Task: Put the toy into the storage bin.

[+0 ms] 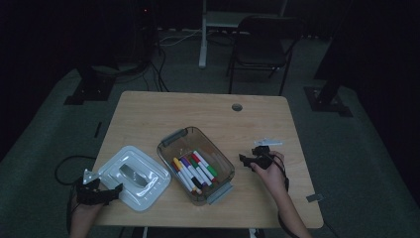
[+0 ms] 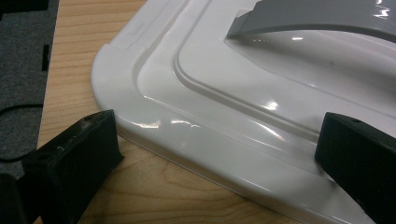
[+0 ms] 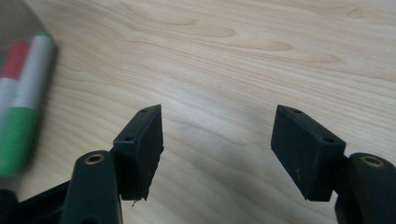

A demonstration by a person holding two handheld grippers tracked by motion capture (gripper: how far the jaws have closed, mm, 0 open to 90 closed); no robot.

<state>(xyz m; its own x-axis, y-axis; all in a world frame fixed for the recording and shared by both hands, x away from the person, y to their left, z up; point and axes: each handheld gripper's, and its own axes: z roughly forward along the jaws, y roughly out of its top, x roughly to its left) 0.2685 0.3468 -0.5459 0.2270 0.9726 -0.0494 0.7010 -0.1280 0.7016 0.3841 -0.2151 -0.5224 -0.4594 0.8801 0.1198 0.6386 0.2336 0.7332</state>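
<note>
A clear plastic bin (image 1: pixel 222 191) stands at the table's middle with several coloured markers (image 1: pixel 194 171) lying in it. To its left lies a white lid (image 1: pixel 148 191) with a grey handle (image 1: pixel 131 174). My left gripper (image 1: pixel 115 190) rests at the lid's near left edge. In the left gripper view it (image 2: pixel 215 154) stands open, one jaw on the wood beside the lid (image 2: pixel 261 93), the other over the lid's rim. My right gripper (image 1: pixel 246 159) hovers low over bare wood just right of the bin. It (image 3: pixel 217 140) is open with nothing between its jaws, the markers (image 3: pixel 18 102) off to the left.
The wooden table (image 1: pixel 163 111) has a cable hole (image 1: pixel 236 107) near its far edge. A folding chair (image 1: pixel 260 47) and stand legs (image 1: pixel 91 89) are on the carpet beyond. Cables (image 1: pixel 64 166) trail off the table's left side.
</note>
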